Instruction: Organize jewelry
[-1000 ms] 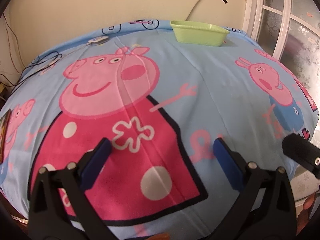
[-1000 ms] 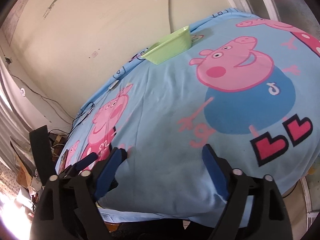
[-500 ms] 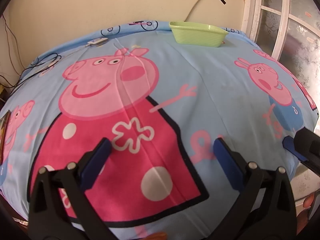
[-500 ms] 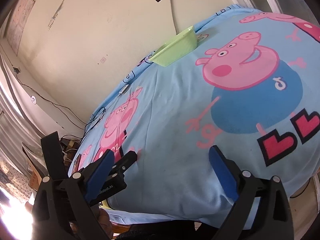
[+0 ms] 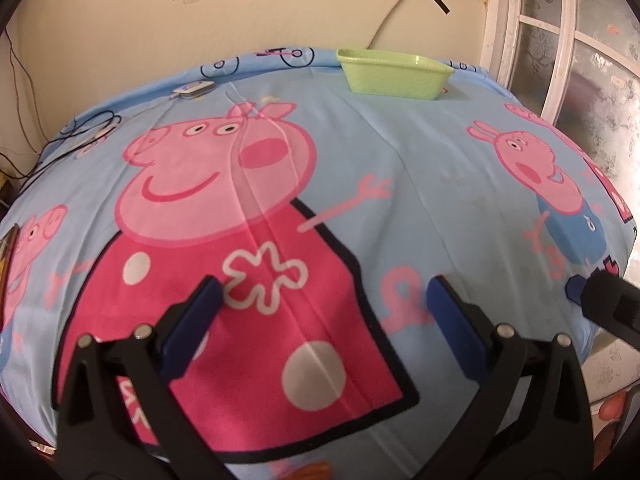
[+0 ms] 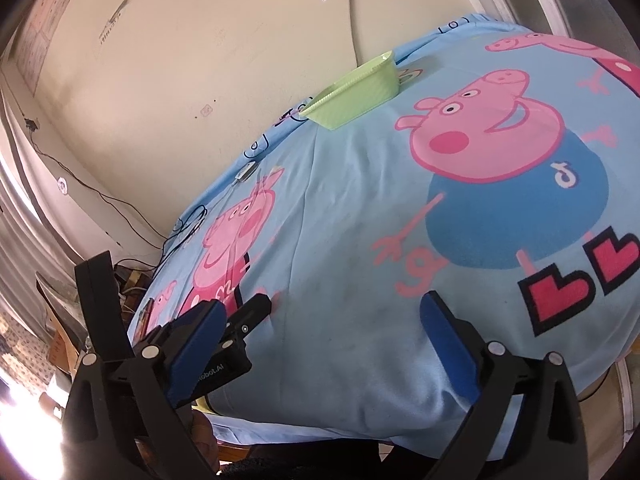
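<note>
A light green plastic basket (image 5: 394, 74) (image 6: 352, 94) stands at the far edge of the bed, near the wall. No jewelry shows in either view. My left gripper (image 5: 324, 292) hovers open over the pink cartoon pig print, with nothing between its blue pads. My right gripper (image 6: 322, 308) hangs over the near right part of the sheet; its jaws are opening wide and hold nothing. The right gripper's tip (image 5: 608, 304) pokes in at the right edge of the left wrist view. The left gripper's body (image 6: 240, 332) sits just behind the right gripper's left finger.
A blue cartoon-print sheet (image 5: 420, 184) covers the bed. A small white device (image 5: 192, 89) and black cables (image 5: 80, 136) lie at the far left. A window frame (image 5: 560, 40) stands on the right, a cream wall behind, and clutter (image 6: 60, 320) beside the bed.
The right gripper's jaws have spread wider. In the right wrist view the left gripper's body has come further into sight. The left gripper has kept still and open.
</note>
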